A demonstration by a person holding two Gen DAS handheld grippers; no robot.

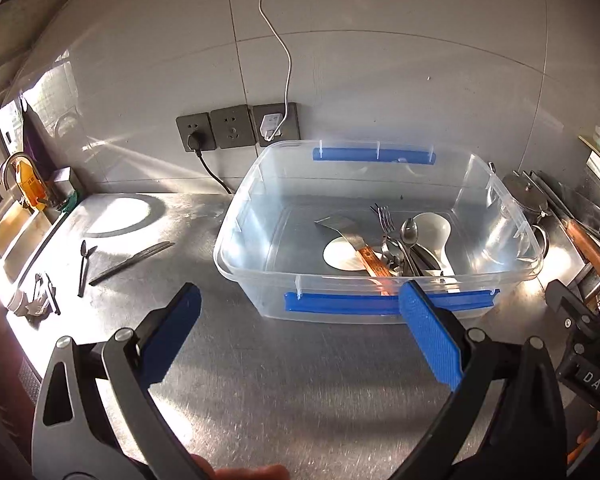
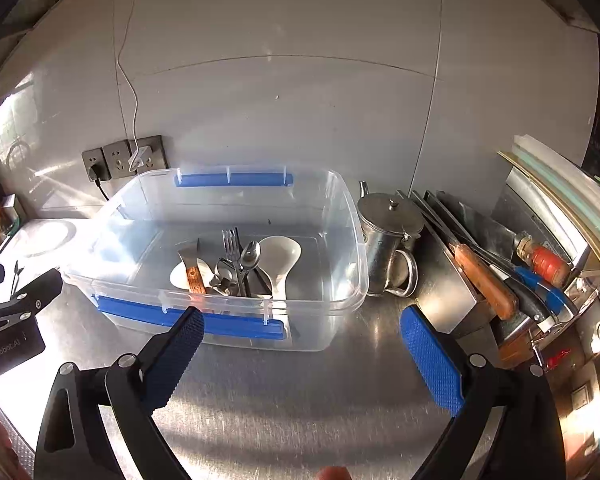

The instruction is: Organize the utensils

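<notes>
- Your left tongs (image 1: 300,308) hang wide apart w/ nothing between them, over bare table (image 1: 260,380) just short of the bin (image 1: 236,216).
- Your right tongs (image 2: 300,328) are spread too, holding nothing, hovering near the bin's front right corner.
- Bin is clear plastic w/ blue latches, no lid on, so you can drop things in from above.
- Inside, piled toward the front right: spatula (image 1: 346,232) w/ wood handle, fork (image 1: 385,216), spoon (image 1: 410,232), white ladle (image 1: 436,232), plus more metal pcs I can't tell apart.
- They lie roughly parallel, handles toward you. Looks like sorted stock, so the bin is likely the collecting spot.
- Still out on the table, left side, well apart from the bin: small spoon (image 1: 85,264), knife (image 1: 132,260), and a dark cluster (image 1: 44,296) near the edge, too glary to ID.
- Those sit on your left tongs' side, so that hand probably takes them; flat thin metal on steel will be slippery to pinch.
- Right of the bin: kettle (image 2: 392,240), touching or just beside its wall, then a rack of knives (image 2: 488,280). Prob not part of the job.
- Judgement: partway done, w/ loose pcs left.
</notes>
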